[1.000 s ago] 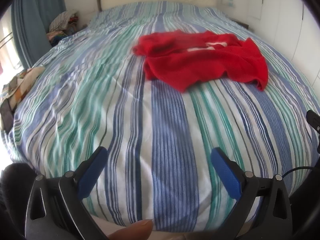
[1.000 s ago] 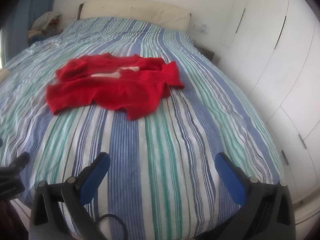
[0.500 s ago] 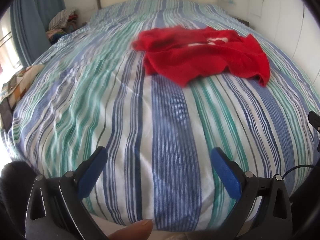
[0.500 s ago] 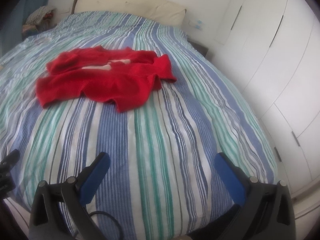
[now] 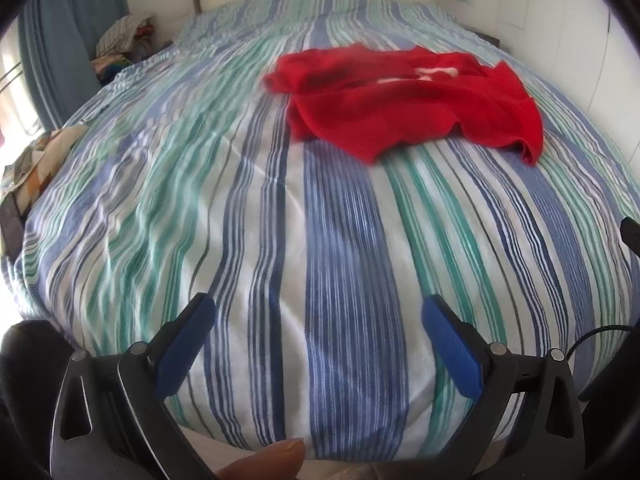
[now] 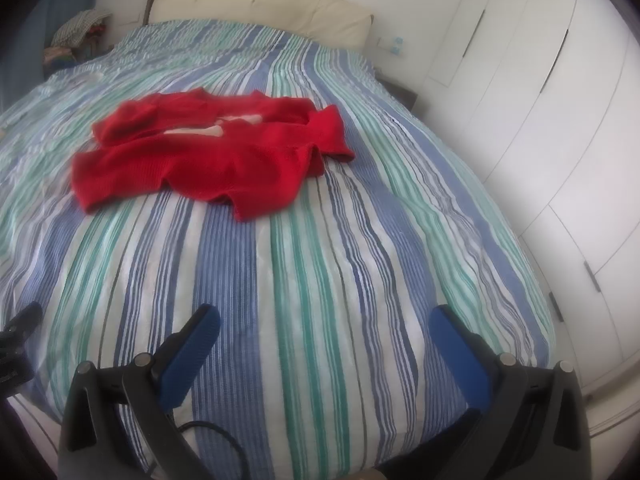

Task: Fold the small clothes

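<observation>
My left gripper [image 5: 316, 312]: blue pads spread wide, nothing between them, over the near edge of the striped bedspread [image 5: 340, 260] | my right gripper [image 6: 324, 320]: likewise spread and empty | red knitted garment [image 6: 208, 156]: crumpled mid-bed, well apart from both tools | beyond: cream headboard [image 6: 260, 10], white wardrobe doors [image 6: 560, 100].

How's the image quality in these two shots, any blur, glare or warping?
Left wrist view: strong fisheye bulge, red knitted garment slightly motion-blurred, window at the left edge blown out. Right wrist view: same warping, white wardrobe doors washed bright, garment edges soft; blue-padded fingers sharp.
</observation>
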`<state>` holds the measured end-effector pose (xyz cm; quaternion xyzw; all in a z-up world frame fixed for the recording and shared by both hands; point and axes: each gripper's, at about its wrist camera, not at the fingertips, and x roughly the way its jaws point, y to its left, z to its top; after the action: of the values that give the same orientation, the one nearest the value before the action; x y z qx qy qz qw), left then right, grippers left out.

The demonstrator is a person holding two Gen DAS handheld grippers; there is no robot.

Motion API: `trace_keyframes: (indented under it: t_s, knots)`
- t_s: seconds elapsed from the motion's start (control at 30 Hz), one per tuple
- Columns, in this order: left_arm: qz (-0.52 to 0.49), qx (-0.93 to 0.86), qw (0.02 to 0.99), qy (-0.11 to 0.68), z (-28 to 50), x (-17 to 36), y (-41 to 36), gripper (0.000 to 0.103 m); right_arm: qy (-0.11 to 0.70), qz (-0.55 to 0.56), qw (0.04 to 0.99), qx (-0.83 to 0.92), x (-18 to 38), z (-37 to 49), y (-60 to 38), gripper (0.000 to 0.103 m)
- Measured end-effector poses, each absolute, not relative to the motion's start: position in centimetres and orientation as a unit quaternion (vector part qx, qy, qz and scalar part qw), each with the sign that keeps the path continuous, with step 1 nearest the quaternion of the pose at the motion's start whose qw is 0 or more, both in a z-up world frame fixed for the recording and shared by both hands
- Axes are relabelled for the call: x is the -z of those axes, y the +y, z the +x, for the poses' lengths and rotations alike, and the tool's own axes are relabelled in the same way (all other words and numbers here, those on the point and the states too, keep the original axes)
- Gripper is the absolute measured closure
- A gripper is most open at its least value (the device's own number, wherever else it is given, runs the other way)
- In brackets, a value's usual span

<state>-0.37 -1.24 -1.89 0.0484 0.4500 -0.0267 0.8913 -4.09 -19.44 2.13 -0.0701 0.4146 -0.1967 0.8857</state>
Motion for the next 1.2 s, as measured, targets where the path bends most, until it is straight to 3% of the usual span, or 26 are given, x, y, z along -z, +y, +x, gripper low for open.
trace_keyframes:
  t_s: [0.37, 0.57, 0.73, 0.8, 0.83, 0.87, 0.93, 0.97, 1.0, 1.03, 1.07, 1.1, 1.13, 1.2]
  knots:
    - [0.031, 0.008, 0.876, 0.482, 0.8, 3.2, 0.0, 0.0, 0.41, -0.05, 0.896, 0.161, -2.0, -3.8, -19.3, 0.0]
    - [-0.098, 0.041, 0.861, 0.498, 5.5, 2.4, 4.6, 0.0, 0.366, 0.076, 0.927, 0.016, -1.9, -2.7, -23.5, 0.0]
    - [-0.152, 0.129, 0.843, 0.5, 11.5, 3.3, 2.3, 0.001, 0.358, 0.206, 0.907, -0.082, 0.6, 2.9, -29.1, 0.0]
    - [-0.147, 0.137, 0.846, 0.494, 13.5, 3.9, 0.7, 0.002, 0.364, 0.267, 0.884, -0.123, 2.7, 5.9, -30.7, 0.004]
    - [-0.141, 0.131, 0.85, 0.491, 14.3, 4.1, 0.1, 0.002, 0.369, 0.288, 0.874, -0.127, 3.9, 7.4, -31.3, 0.01]
    - [-0.138, 0.128, 0.853, 0.487, 15.0, 4.3, -0.4, 0.006, 0.379, 0.308, 0.864, -0.123, 5.1, 8.7, -31.9, 0.019]
    - [-0.138, 0.127, 0.857, 0.481, 15.9, 4.4, -0.8, 0.022, 0.38, 0.34, 0.85, -0.135, 6.8, 10.5, -32.5, 0.026]
    - [-0.14, 0.13, 0.857, 0.479, 16.2, 4.4, -1.1, 0.04, 0.371, 0.346, 0.849, -0.147, 6.9, 11.0, -32.4, 0.027]
    - [-0.144, 0.138, 0.854, 0.48, 16.4, 4.2, -1.2, 0.068, 0.369, 0.349, 0.845, -0.165, 6.9, 11.5, -32.0, 0.027]
    - [-0.148, 0.147, 0.85, 0.484, 16.6, 4.2, -1.3, 0.085, 0.375, 0.354, 0.835, -0.191, 7.1, 12.2, -31.5, 0.032]
    - [-0.153, 0.158, 0.843, 0.491, 16.7, 4.1, -1.2, 0.097, 0.38, 0.36, 0.824, -0.216, 7.1, 12.6, -31.0, 0.049]
    - [-0.155, 0.161, 0.842, 0.492, 16.4, 3.7, -0.9, 0.097, 0.387, 0.362, 0.816, -0.232, 7.1, 12.8, -30.6, 0.064]
    - [-0.148, 0.164, 0.844, 0.488, 15.9, 3.1, -0.5, 0.097, 0.396, 0.356, 0.814, -0.234, 7.0, 12.8, -30.2, 0.096]
    - [-0.13, 0.181, 0.847, 0.483, 14.2, 1.5, 0.6, 0.098, 0.394, 0.336, 0.824, -0.231, 5.7, 11.6, -30.1, 0.098]
